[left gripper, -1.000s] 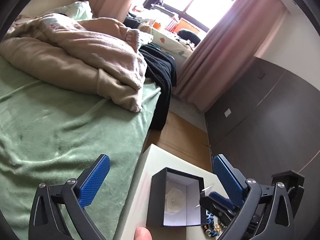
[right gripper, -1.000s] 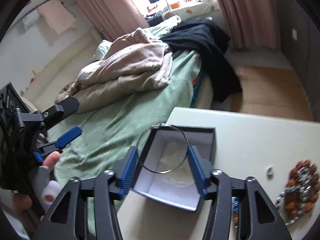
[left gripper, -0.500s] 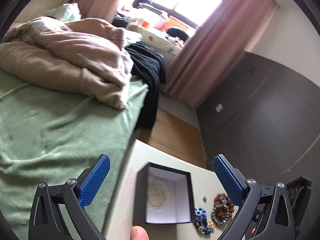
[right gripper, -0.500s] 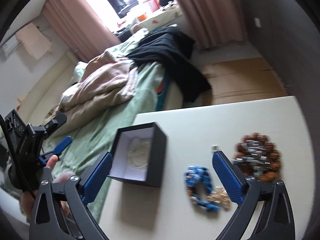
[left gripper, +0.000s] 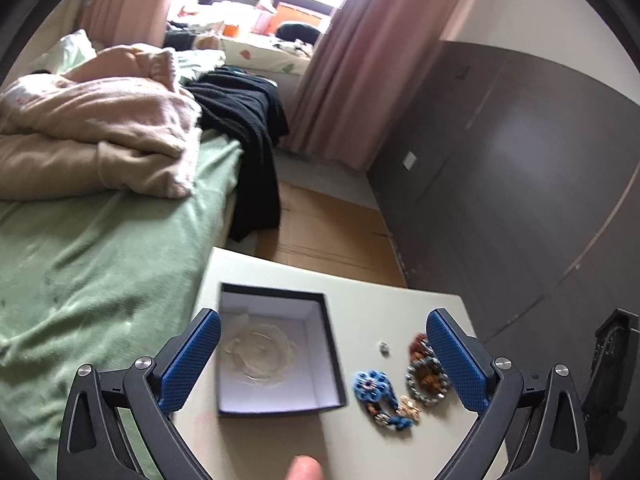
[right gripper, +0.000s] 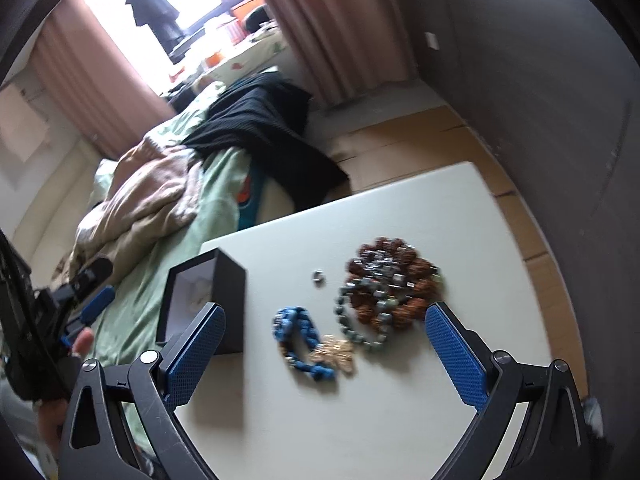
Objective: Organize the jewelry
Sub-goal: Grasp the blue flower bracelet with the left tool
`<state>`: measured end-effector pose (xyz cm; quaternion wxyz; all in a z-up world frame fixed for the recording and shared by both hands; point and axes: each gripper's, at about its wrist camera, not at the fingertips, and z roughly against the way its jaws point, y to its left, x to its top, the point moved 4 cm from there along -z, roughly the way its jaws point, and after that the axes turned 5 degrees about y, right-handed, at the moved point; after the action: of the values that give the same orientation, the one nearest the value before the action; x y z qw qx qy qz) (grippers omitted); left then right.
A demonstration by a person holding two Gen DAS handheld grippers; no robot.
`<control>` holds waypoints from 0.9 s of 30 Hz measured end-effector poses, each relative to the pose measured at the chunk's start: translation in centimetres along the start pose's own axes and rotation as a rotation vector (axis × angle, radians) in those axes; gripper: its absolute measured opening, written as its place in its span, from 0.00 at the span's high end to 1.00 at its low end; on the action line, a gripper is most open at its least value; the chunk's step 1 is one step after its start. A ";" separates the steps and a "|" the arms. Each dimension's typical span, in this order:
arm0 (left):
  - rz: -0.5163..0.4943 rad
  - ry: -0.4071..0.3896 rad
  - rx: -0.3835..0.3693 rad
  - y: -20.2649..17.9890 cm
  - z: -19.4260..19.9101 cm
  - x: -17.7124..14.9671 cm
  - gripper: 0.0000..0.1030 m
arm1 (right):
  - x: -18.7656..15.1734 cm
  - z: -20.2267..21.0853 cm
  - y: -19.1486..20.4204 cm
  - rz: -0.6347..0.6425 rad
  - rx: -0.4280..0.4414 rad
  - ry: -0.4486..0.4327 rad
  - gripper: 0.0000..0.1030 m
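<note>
The black box [left gripper: 276,356] stands open on the white surface [left gripper: 360,308], near the edge that runs beside the bed [left gripper: 80,264]. Its white lining holds a thin clear bangle [left gripper: 260,354] lying flat on the bottom (hard to make out through the blur). To the box's right, a blue beaded bracelet [right gripper: 302,340] lies on the surface, touching a small gold piece [right gripper: 338,354] at its lower end. Just beyond these sits a heap of brown and grey beads [right gripper: 394,292], with a string of grey-green beads [right gripper: 352,324] trailing off its left side. A small silver ring [right gripper: 318,276] lies alone between the box and the heap.

The left gripper [left gripper: 324,360] hovers above the box and the jewelry with its blue fingers [left gripper: 190,362] spread wide, holding nothing. The right gripper [right gripper: 324,356] hangs over the bracelets, its fingers [right gripper: 456,354] equally wide and empty.

On the bed lie a crumpled beige blanket [left gripper: 100,132] and a black garment [left gripper: 248,128] draped over the side toward the wooden floor [left gripper: 320,232]. Pink curtains [left gripper: 352,76] frame a bright window.
</note>
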<state>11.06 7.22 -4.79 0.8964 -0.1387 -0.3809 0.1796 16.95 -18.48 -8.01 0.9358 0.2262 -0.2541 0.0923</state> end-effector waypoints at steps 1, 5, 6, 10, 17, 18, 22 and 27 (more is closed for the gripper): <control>-0.012 0.007 -0.002 -0.4 -0.2 -0.1 0.03 | -0.2 0.2 -0.5 -0.015 -0.003 -0.001 0.02; -0.084 0.046 0.003 -2.6 -1.0 -1.1 0.09 | -0.8 0.6 -3.1 -0.108 -0.009 0.014 0.02; -0.093 0.058 -0.004 -3.0 -1.3 -1.4 0.13 | -0.9 0.7 -3.5 -0.120 -0.012 0.014 0.03; -0.134 0.104 -0.029 -4.7 -2.3 -2.3 0.31 | -0.8 1.2 -4.7 -0.150 -0.010 0.011 0.09; -0.216 0.235 0.013 -7.0 -5.8 -4.2 0.49 | -0.8 1.0 -5.7 -0.156 -0.007 0.031 0.15; -0.219 0.263 0.017 -7.0 -6.4 -4.6 0.54 | -0.8 0.9 -5.9 -0.163 0.003 0.040 0.18; -0.230 0.324 0.042 -7.2 -8.1 -5.3 0.60 | -0.8 0.8 -6.1 -0.175 0.013 0.051 0.18; -0.257 0.358 0.073 -7.8 -9.3 -5.8 0.60 | -0.7 1.0 -5.9 -0.164 0.033 0.052 0.18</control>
<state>15.87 -3.24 -11.71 0.9696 -0.0863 -0.2234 0.0498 17.59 -24.14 -9.85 0.9427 0.2589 -0.2089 0.0254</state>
